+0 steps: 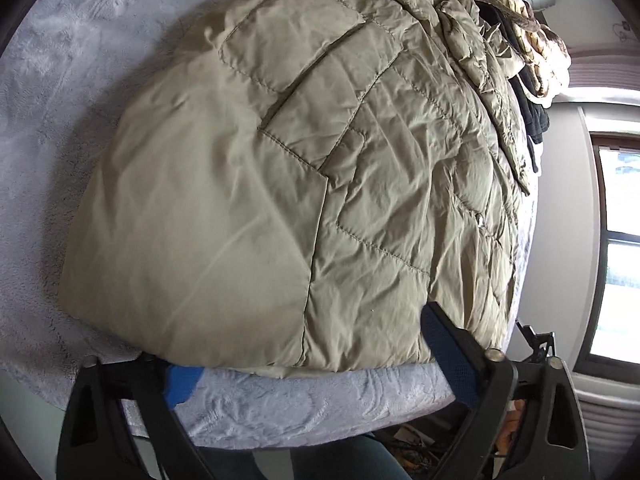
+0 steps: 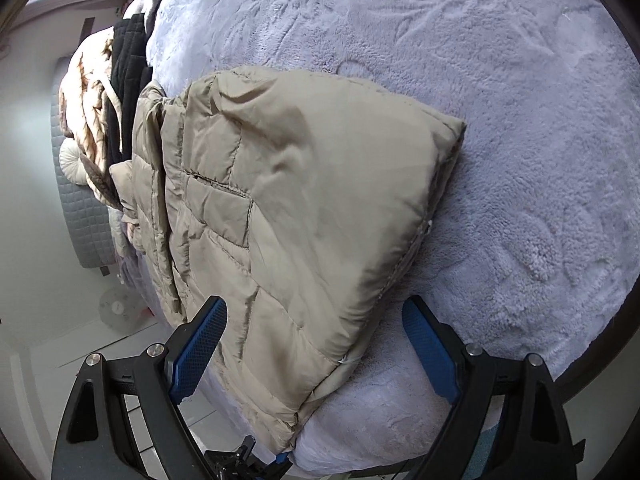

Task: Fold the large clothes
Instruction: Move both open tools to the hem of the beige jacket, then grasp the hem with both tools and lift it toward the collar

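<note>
Khaki quilted jacket (image 1: 280, 184) lies folded into a thick bundle on a bed covered by a pale lavender plush blanket (image 1: 52, 92), its near hem at the bed's front edge. Stitched panels and a pocket flap face up; fabric creased.

Left tongs (image 1: 308, 356) at the near hem, jaws wide. One blue pad (image 1: 448, 356) rests on top of the jacket's near corner; the other sits low at the hem edge, half hidden under the fabric. The hem lies between the jaws, not pinched.

Right tongs (image 2: 316, 352) also wide, jaws straddling the jacket's near end (seen from the other side). Left pad just beside the jacket's edge toward the bed's side, right pad over bare blanket, apart from the fabric. Nothing gripped.

Beyond the jacket: a black garment (image 2: 128, 80) and a tan patterned quilt (image 2: 88, 112) heaped at the far end of the bed. Window (image 1: 620, 260) at right in the left wrist view.
</note>
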A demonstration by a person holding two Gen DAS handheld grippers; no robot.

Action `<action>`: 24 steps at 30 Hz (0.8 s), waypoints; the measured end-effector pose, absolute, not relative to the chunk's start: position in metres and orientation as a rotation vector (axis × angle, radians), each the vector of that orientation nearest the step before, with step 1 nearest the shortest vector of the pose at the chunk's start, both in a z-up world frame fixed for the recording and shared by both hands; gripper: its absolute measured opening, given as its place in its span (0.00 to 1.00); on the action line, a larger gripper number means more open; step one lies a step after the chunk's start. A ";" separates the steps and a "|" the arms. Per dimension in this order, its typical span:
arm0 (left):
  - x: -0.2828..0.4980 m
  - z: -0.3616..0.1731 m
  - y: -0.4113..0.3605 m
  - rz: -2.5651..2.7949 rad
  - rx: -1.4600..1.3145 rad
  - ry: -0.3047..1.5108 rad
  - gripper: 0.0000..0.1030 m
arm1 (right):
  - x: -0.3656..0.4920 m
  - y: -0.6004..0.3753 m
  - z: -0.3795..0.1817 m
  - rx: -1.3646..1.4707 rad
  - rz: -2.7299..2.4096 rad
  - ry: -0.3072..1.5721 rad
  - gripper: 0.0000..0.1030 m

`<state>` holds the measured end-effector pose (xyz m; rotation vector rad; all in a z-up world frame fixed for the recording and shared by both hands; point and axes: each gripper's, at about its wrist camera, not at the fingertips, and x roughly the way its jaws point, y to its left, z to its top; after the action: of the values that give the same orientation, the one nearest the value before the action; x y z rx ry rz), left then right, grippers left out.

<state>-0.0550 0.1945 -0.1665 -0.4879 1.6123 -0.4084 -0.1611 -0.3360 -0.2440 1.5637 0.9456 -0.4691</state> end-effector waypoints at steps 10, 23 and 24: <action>-0.045 -0.151 0.191 -0.353 -0.461 1.564 0.16 | -0.147 -0.349 -0.249 1.570 -0.402 0.996 0.10; 0.021 -0.041 0.167 -0.317 -0.510 1.265 0.16 | -0.025 -0.379 -0.152 1.231 -0.033 1.022 0.08; 0.028 -0.033 0.164 -0.314 -0.515 1.236 0.16 | -0.012 -0.381 -0.144 1.203 -0.012 1.017 0.08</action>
<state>0.0277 0.1639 -0.0330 -0.5146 1.2362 -0.3136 -0.0118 -0.3814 -0.1437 1.2032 1.0169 -0.0118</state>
